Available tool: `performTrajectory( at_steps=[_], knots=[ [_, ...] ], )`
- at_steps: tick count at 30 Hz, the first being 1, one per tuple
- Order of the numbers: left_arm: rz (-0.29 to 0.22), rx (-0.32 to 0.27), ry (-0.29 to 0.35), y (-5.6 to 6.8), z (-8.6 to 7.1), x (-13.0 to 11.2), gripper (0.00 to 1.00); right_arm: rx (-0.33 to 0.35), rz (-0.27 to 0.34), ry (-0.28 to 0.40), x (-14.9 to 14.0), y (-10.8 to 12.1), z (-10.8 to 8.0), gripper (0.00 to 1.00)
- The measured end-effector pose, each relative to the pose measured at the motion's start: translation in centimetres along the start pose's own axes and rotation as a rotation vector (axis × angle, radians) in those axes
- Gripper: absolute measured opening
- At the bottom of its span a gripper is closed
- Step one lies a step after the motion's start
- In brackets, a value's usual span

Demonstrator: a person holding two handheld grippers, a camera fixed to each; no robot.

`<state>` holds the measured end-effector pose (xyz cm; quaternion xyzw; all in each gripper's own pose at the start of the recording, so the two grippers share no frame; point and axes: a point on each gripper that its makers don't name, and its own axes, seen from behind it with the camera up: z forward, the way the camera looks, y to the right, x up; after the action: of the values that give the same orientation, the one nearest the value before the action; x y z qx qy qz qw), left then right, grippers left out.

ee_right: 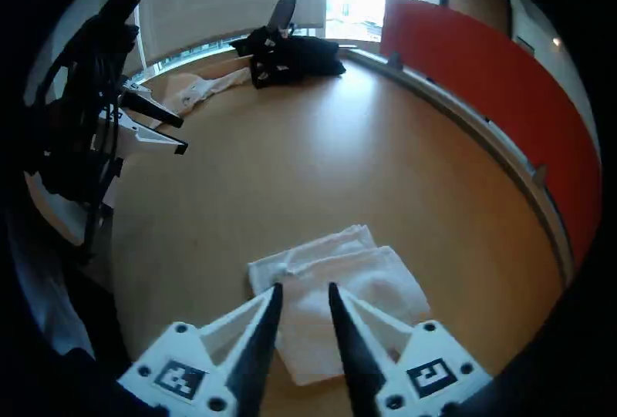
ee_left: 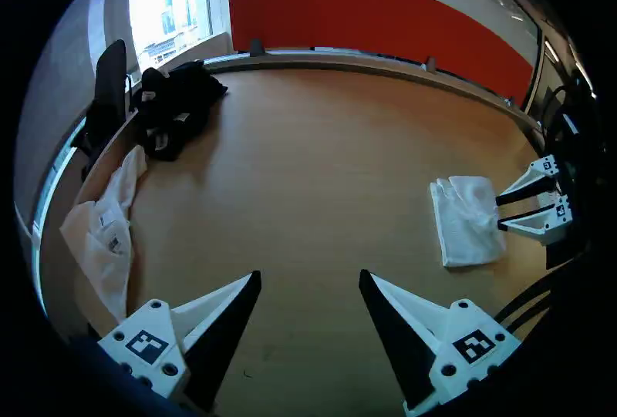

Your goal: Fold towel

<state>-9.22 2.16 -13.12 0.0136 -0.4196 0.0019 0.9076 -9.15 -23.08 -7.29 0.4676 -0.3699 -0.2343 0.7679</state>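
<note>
— Nearest?
— The left gripper (ee_left: 309, 274), fingers spread wide over the bare wooden table (ee_left: 308, 155).
— The right gripper (ee_right: 304, 286)?
— Narrowly parted, gripping nothing, tips over the folded white towel (ee_right: 362, 278), which lies flat near the table's edge.
— Beyond?
— Black clothing (ee_left: 173, 101) and white cloth (ee_left: 104, 232) toward the window (ee_left: 166, 8); a red partition (ee_left: 370, 20) behind.

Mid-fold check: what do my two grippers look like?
Both match: the left gripper and right gripper have two white, wedge-shaped fingers tapering to points, black inner faces, and a square black-and-white marker on each finger base. Black cables trail behind the left one.
</note>
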Motion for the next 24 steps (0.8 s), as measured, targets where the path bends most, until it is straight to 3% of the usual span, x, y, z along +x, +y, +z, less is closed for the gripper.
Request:
performTrajectory(
  at_steps=[2, 6, 24],
  knots=[
    [0.0, 0.0, -0.001, 0.0, 0.0, -0.1, 0.94, -0.003, 0.004, 0.0, -0.1, 0.0, -0.1, 0.73],
    [0.001, -0.002, 0.0, 0.2, 0.0, 0.0, 0.94, -0.009, 0.012, -0.002, -0.5, 0.1, -0.2, 0.82],
    [0.006, -0.006, 0.002, 0.6, -0.1, 0.1, 0.94, -0.047, 0.073, -0.046, -4.7, 0.2, -0.7, 0.83]
  ],
)
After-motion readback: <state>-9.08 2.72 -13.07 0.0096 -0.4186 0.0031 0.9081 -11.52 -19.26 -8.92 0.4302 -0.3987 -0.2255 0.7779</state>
